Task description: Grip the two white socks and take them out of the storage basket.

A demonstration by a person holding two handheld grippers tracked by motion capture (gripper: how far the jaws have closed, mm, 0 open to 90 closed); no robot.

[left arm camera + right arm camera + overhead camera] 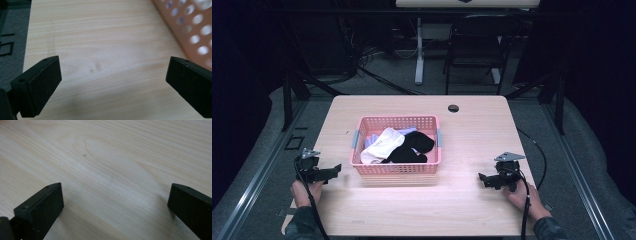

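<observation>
While both jaws stand spread and empty, the left hand-held gripper (333,171) should reach right into the pink basket (395,168) mid-surface, pinching the white sock (381,145); the right hand-held gripper (482,177) waits near right.

no readable text, no labels, no brands, no numbers anywhere in the views

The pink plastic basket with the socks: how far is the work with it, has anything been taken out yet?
Nothing looks done: the white sock and the black socks lie piled inside the pink perforated plastic basket, and no sock lies on the light wooden table. Nothing is in hand: the left gripper and right gripper are open over bare wood, either side of the basket. Any handling of the socks is left.
</observation>
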